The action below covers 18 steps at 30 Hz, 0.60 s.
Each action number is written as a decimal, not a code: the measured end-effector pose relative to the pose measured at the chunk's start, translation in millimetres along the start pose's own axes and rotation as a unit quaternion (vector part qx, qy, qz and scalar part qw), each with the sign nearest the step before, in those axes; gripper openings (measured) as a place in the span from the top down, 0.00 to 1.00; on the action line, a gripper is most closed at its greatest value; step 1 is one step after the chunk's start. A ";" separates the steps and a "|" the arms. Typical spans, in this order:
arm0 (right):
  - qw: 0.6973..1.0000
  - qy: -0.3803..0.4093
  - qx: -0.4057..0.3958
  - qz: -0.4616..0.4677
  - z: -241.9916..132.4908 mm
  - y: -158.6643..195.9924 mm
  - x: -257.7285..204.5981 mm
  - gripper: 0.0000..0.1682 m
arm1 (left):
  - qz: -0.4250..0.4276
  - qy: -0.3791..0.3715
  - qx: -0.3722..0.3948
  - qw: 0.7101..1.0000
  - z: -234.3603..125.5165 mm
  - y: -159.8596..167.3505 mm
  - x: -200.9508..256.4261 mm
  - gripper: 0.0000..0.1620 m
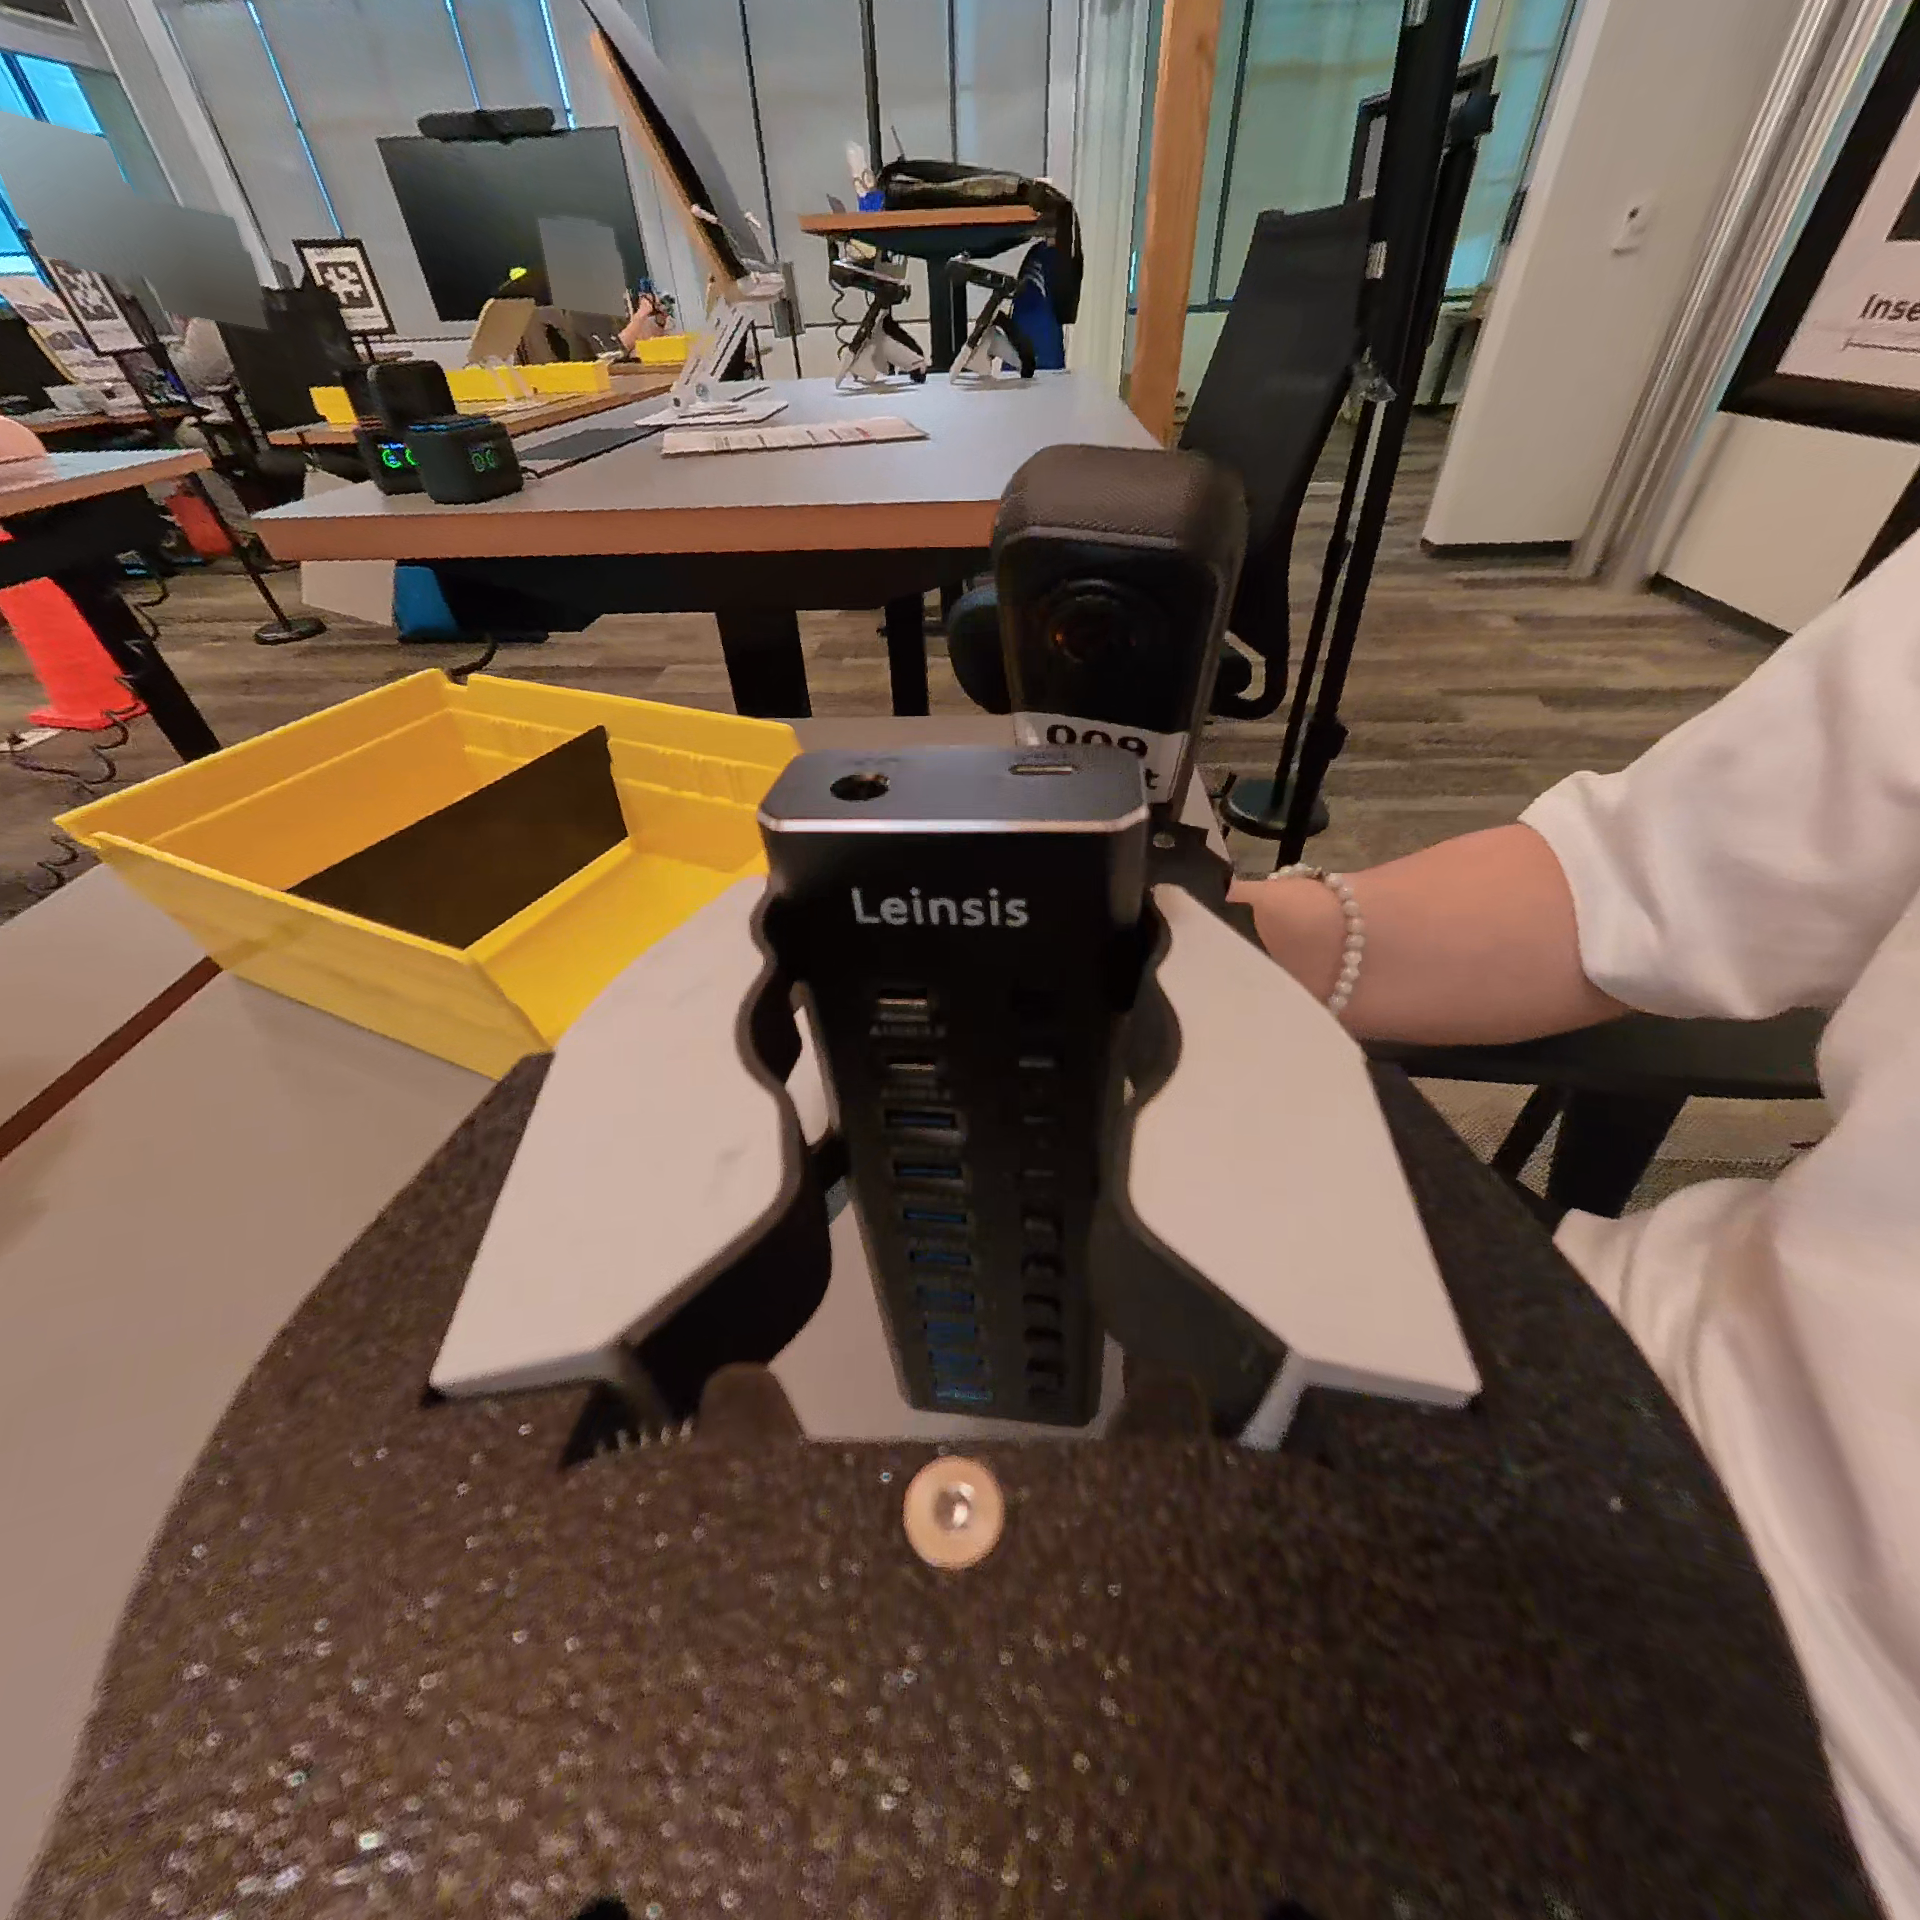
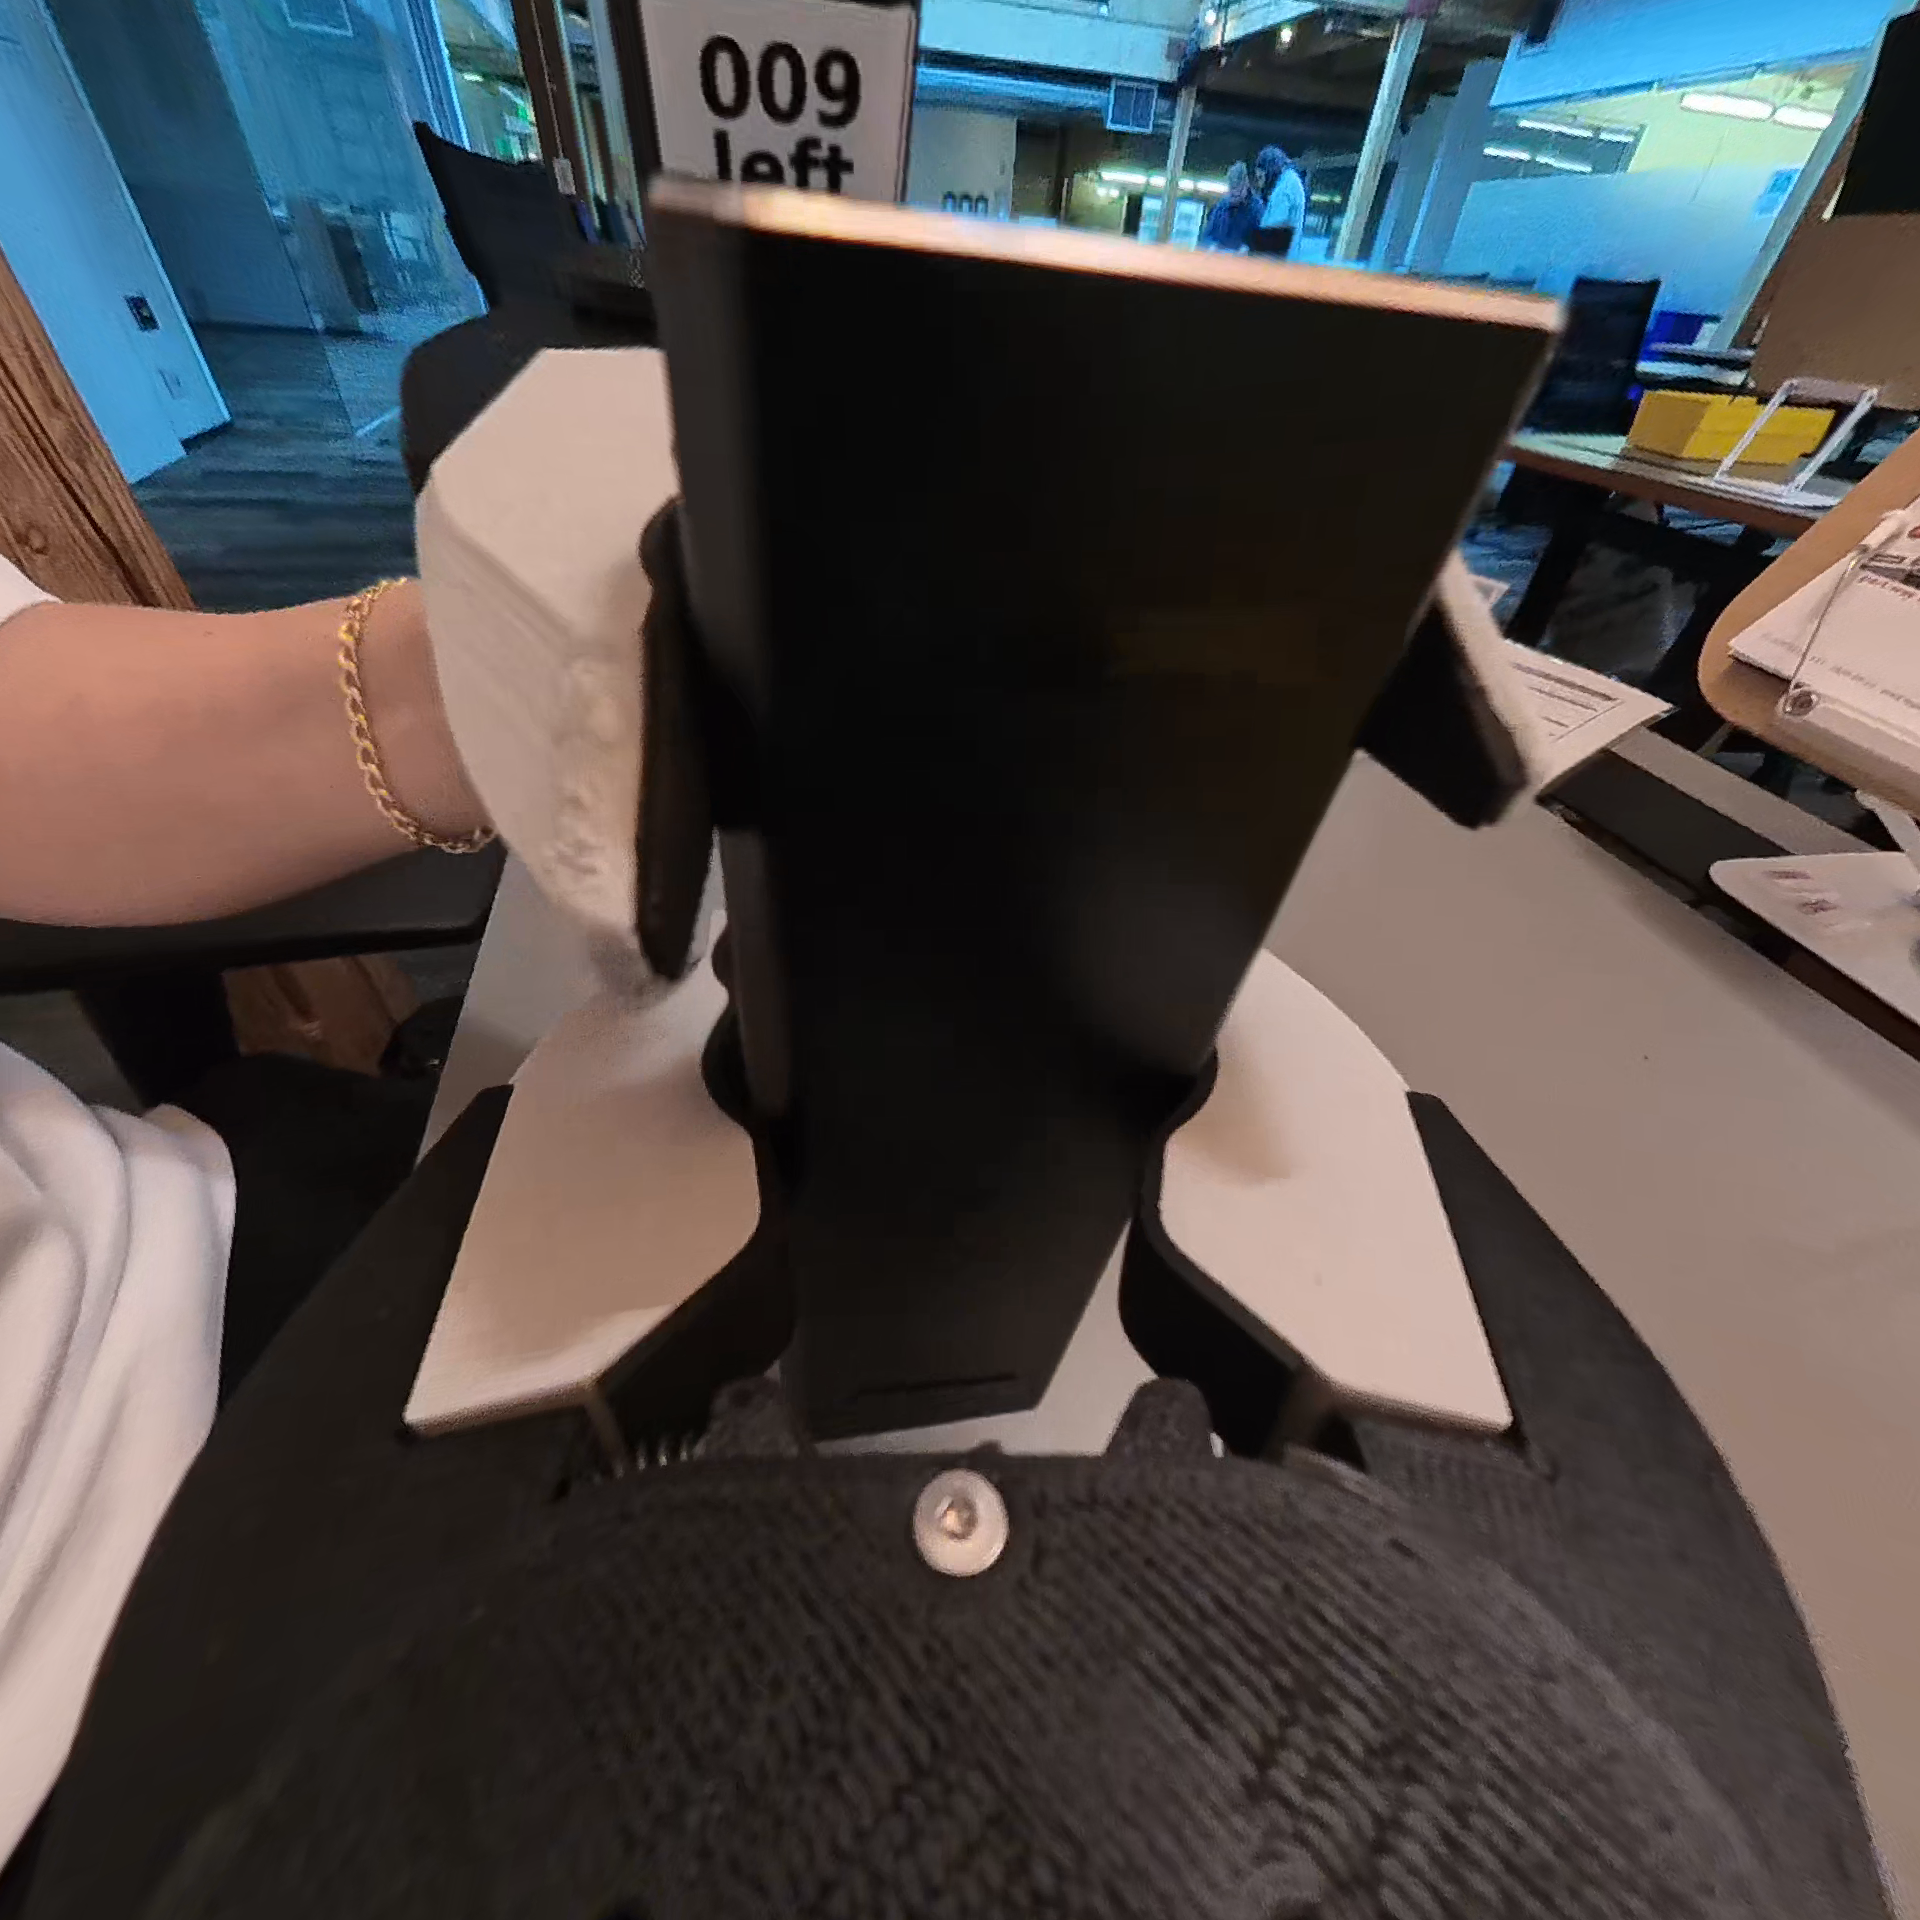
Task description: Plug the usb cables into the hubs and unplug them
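risk, as i judge it: the black usb hub (image 1: 951,1091) is gripped by both grippers at once, so any uneven pull could twist it loose and drop it on the counter (image 1: 208,1195) near the yellow bin (image 1: 343,935). left gripper (image 1: 951,935) fingers clamp its sides; right gripper (image 2: 961,1081) fingers pinch its plain back, ports facing left.

A pale grey, smooth-topped table (image 1: 208,1195) carries the work area; a dark seam crosses its surface near the left side in the left wrist view. Directly on it, toward the far left corner, sits an open yellow plastic bin (image 1: 343,904) with a flat black divider panel (image 1: 478,847) leaning inside. In the right wrist view the same pale tabletop (image 2: 1558,1091) runs off to the right.
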State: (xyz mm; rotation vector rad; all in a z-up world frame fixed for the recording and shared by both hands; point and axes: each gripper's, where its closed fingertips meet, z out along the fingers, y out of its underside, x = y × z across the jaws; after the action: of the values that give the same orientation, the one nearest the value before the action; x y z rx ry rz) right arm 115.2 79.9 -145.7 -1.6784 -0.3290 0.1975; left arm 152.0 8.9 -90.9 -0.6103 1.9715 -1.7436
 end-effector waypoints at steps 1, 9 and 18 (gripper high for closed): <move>1.000 -0.001 -0.005 0.003 -0.2 0.6 0.5 0.54 | 0.000 0.000 -0.001 1.000 -0.7 -0.1 -0.6 0.63; 0.999 -0.010 0.006 0.038 -2.9 -0.3 4.3 0.55 | -0.020 -0.022 -0.018 0.999 -11.8 -11.0 -7.1 0.57; 0.997 -0.021 0.008 0.075 -3.7 4.7 8.3 0.55 | -0.040 -0.060 -0.101 0.992 -19.5 -9.7 -16.4 0.51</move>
State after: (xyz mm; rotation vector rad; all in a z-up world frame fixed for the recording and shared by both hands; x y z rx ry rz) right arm 124.7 78.7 -149.3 -1.6862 -0.2324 0.3477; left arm 154.1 33.1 -78.5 -0.8546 2.0783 -1.5236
